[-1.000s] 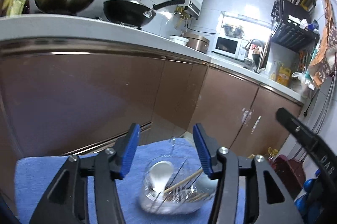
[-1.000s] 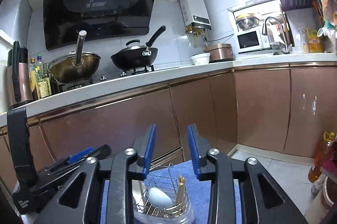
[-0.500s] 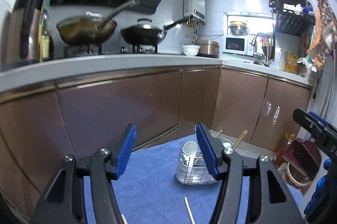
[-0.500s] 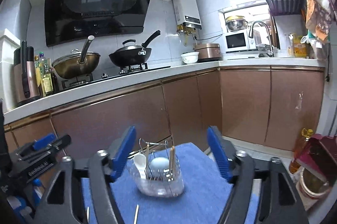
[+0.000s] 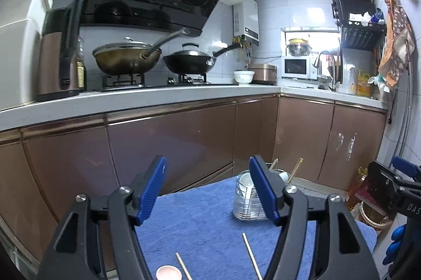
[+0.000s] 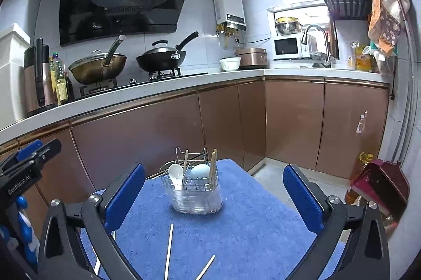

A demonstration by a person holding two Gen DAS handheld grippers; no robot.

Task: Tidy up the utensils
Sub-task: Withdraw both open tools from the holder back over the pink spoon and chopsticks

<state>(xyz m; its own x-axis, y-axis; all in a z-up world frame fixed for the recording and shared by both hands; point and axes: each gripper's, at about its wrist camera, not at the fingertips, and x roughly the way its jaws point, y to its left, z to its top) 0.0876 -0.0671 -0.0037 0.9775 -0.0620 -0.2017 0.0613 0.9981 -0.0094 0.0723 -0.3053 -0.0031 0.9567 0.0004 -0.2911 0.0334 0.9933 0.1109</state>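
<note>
A clear utensil holder with a wire rack stands at the far end of a blue cloth. It holds two spoons and several chopsticks; it also shows in the left wrist view, partly behind the right finger. Loose chopsticks lie on the cloth nearer me, and also show in the left wrist view. A pink spoon bowl lies at the bottom edge. My left gripper is open and empty. My right gripper is wide open and empty, above the cloth.
Brown kitchen cabinets stand behind the cloth-covered table, with woks on a stove above. A dark red dustpan and an oil bottle sit on the floor to the right.
Both grippers have drawn back and up from the utensil holder. The right gripper has opened wide. The loose chopsticks on the cloth have come into view.
</note>
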